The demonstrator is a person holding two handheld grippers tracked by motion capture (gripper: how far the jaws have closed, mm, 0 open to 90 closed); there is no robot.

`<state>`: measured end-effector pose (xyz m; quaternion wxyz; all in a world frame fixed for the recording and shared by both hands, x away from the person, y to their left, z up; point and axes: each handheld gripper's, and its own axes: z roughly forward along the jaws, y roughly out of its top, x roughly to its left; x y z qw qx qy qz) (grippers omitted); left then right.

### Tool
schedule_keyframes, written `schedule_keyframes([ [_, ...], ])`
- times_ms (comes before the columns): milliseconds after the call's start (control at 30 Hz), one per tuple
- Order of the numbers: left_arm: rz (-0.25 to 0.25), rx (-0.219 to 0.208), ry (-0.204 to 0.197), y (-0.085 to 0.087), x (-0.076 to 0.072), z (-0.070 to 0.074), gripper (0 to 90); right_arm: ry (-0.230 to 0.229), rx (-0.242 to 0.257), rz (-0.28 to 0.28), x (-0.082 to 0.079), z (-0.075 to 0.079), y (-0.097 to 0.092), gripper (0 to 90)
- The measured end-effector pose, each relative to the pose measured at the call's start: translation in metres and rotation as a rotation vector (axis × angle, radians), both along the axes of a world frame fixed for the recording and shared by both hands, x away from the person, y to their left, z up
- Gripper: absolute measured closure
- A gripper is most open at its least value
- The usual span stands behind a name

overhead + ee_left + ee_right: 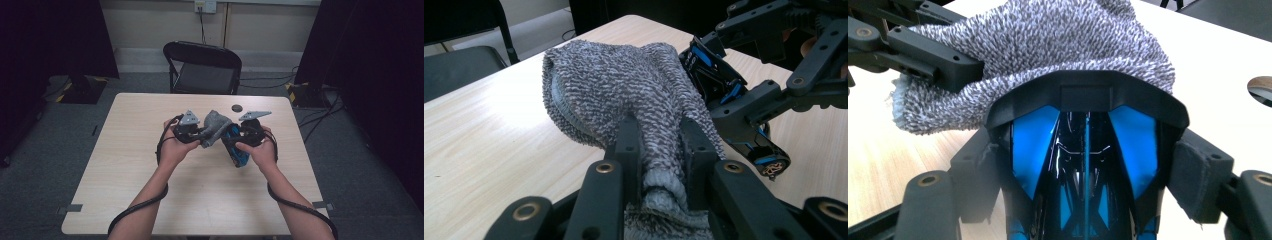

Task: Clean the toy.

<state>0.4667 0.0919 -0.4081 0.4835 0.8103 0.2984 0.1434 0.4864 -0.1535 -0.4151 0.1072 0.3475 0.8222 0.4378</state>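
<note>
Where the person's two hands meet above the middle of the table (150,165), the left gripper (658,145) has its jaws pressed onto a bunched fold of a grey knitted sock (624,90), the cloth squeezed up between the two black jaws in the left gripper view; the right gripper (1088,165) clamps a black and blue toy car (1083,150) from both sides, its padded jaws against the car's flanks in the right gripper view; the sock is drawn over one end of the car, covering it like a hood, with the rest of the car bare below; in the high view the left hand (172,147) and right hand (260,150) hold the grippers close together, sock (215,127) and car (237,147) between them, raised off the tabletop; a small dark round disc (237,108) lies on the table just beyond the grippers; past the far edge stands a black folding chair (202,67) on grey carpet; black cables trail from both grippers along the forearms.
</note>
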Motion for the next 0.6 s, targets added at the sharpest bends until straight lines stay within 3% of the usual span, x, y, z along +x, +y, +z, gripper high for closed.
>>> schedule_keyframes([
  [600,-0.018,0.011,0.019,-0.0043,-0.0025,-0.0087,74.6,-0.004,-0.006,0.0,-0.0001,0.002,0.0015,25.3],
])
